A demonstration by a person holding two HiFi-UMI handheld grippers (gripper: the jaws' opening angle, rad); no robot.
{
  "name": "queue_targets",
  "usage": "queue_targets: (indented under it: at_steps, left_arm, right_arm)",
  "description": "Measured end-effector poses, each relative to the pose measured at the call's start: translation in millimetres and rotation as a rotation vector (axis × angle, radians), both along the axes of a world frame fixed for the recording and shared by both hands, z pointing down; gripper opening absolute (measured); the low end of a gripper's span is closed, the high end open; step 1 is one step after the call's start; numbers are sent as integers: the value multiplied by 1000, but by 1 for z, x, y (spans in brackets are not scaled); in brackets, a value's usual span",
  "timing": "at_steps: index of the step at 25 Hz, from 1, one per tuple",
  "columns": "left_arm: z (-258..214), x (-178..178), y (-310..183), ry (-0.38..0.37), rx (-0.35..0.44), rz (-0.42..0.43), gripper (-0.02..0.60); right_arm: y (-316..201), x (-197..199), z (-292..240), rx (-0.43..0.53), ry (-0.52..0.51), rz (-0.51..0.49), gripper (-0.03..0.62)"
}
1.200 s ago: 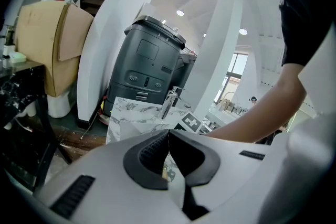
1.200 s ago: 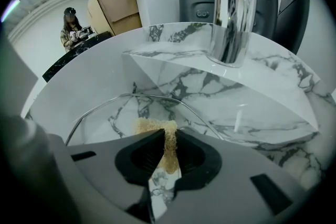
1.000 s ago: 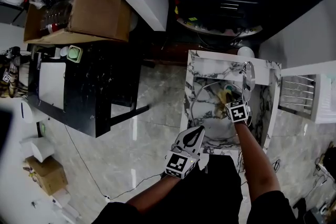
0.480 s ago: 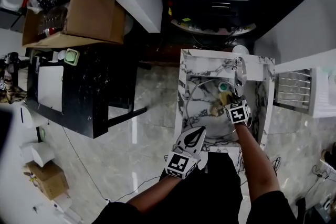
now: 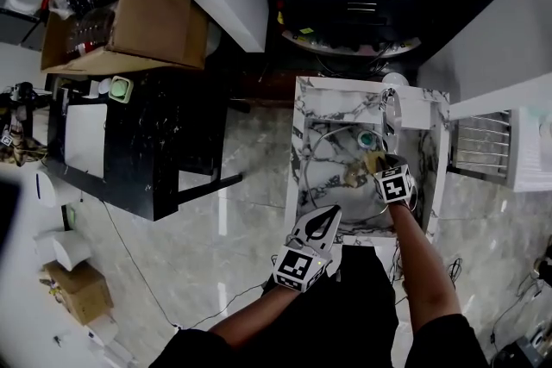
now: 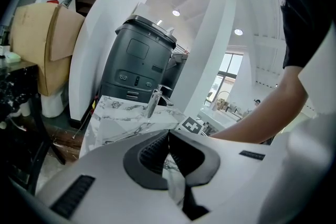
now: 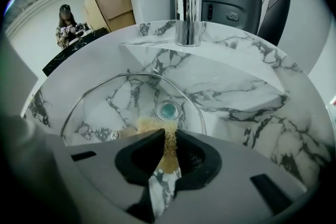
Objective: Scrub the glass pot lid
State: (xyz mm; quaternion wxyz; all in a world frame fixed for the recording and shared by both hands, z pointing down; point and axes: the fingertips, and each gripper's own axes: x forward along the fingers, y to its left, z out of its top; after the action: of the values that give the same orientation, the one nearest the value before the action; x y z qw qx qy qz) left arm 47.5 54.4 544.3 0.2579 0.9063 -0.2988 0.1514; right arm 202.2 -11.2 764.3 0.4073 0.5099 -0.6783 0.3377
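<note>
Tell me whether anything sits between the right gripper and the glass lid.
Only the yellow scrub pad clamped in the right gripper itself, which seems to rest on the glass lid lying in the sink. Nothing else visible blocks it; the faucet stands behind.

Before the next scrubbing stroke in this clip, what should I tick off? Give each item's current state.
1. Scrub pad gripped in the right tongs: ok, the jaws are closed on it.
2. Glass lid lying in the sink, just ahead of the pad: ok.
3. Pad pressing on the glass: cannot tell.
4. Lid steadied by the left tongs: not ok. They are shut, empty and at the sink's front edge, away from the lid.
5. Faucet clear of the stroke: ok. It stands behind the lid, and no water stream shows.
</note>
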Motion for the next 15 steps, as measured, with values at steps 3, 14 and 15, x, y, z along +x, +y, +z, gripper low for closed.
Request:
queue_targets:
  at_steps: [3,14,15]
  left_arm:
    - [-8,1,-1,3,11,-1,17]
    - [-12,-15,-2,-8,34,-13,17]
    - [-13,-18,-2,-7,34,-15,17]
  right_arm:
    - [9,2,-1,-16,8,2,63]
    - [36,-5,2,-40,57,-85,63]
    - [39,-7,2,-49,61,-93,63]
